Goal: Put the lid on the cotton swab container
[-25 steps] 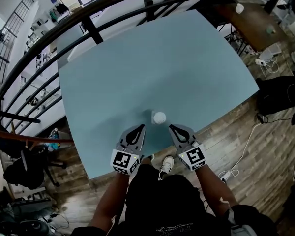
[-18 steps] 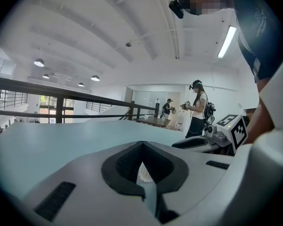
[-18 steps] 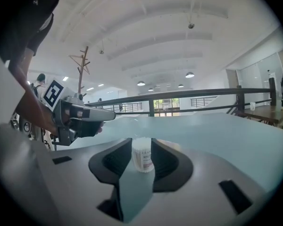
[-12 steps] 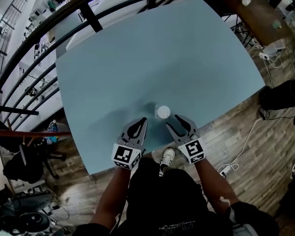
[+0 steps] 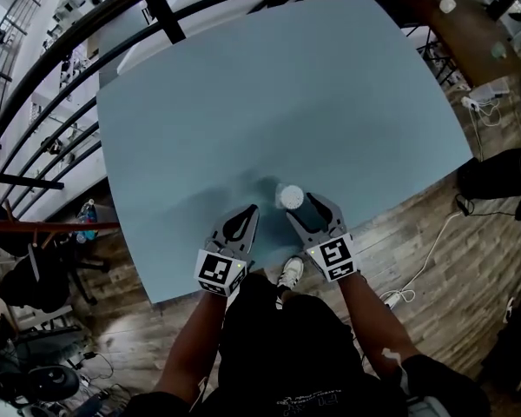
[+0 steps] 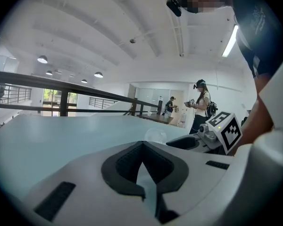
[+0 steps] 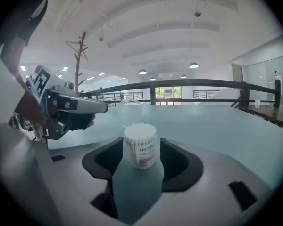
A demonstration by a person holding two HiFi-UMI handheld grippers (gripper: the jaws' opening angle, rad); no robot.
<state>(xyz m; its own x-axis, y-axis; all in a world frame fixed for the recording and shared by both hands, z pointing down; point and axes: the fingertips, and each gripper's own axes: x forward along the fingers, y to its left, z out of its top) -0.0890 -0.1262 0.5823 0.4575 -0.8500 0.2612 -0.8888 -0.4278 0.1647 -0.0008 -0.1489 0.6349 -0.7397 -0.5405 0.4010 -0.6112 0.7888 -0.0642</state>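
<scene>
Open cotton swab container (image 7: 140, 145) stands low-centre on the counter (image 5: 286, 85) between the opening right claw's (image 5: 302, 205) jaws, clear lid (image 6: 155, 135) nearby, left claw (image 6: 141, 147) closed, empty; risk: a jaw clips and topples it.

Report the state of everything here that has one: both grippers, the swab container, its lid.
cotton swab container: upright on the table, uncovered, full of swabs.
lid: off the container, lying on the table apart from it.
right gripper: jaws opening, container between them, pads not pressing it.
left gripper: jaws together, empty.
</scene>
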